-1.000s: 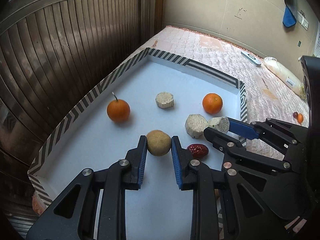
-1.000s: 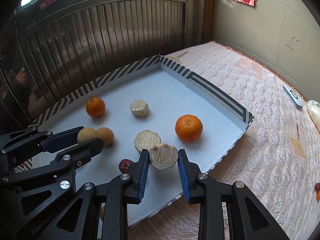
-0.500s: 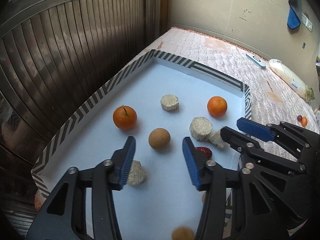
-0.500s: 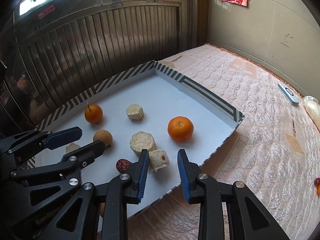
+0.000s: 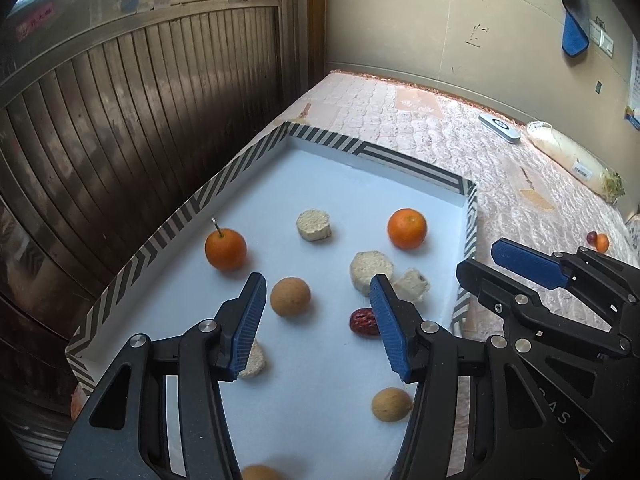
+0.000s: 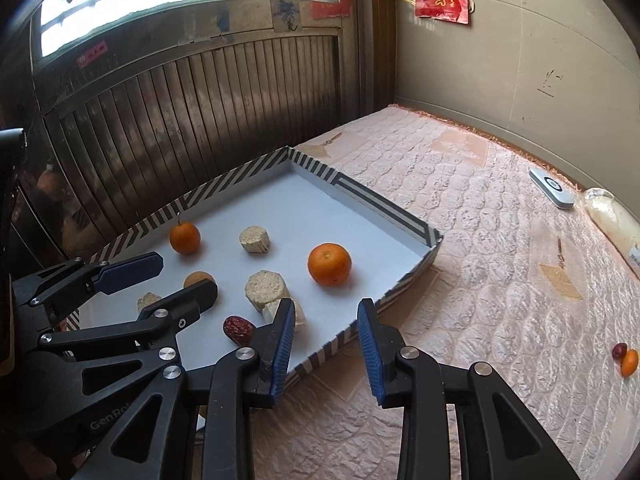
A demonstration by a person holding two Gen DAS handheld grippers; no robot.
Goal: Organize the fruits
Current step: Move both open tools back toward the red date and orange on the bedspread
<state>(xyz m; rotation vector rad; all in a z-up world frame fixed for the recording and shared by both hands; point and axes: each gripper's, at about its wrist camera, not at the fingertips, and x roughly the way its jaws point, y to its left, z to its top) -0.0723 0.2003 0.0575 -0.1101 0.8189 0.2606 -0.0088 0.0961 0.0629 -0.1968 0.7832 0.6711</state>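
Since a second ago both grippers have let go: the left gripper (image 5: 318,286) has released the tan round fruit (image 5: 290,296), and the right gripper (image 6: 324,318) has dropped the pale cut chunk (image 5: 412,285) and drawn back over the tray's near-right edge. Left fingers stand apart with nothing pressed; the tan fruit rests on the tray floor between and beyond them. Right fingers are opening, empty, above the striped rim (image 6: 400,284). On the white tray (image 5: 360,196), which lies on a mattress (image 6: 500,240), two oranges (image 5: 407,228) sit toward the left and right edges, with a red date (image 5: 363,322) just beside the dropped chunk.
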